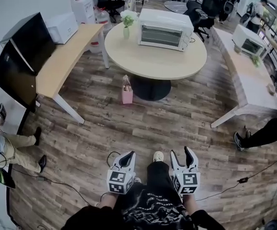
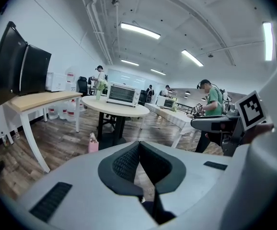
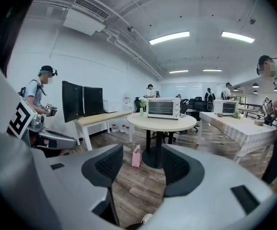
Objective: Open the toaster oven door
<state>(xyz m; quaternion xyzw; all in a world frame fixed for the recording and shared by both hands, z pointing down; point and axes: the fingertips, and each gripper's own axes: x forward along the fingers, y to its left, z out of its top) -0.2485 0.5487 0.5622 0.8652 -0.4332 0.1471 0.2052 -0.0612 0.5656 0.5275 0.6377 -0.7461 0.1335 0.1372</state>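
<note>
Toaster oven (image 1: 165, 30) stands far ahead on the round table (image 1: 153, 68), door closed — better walk near first, right gripper (image 1: 181, 153) wide and empty, left gripper (image 1: 123, 158) closed on nothing.

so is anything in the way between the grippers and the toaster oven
Nothing visible. Bare wood floor runs from the left gripper and right gripper to the round table under the toaster oven; a pink bag sits by its pedestal.
</note>
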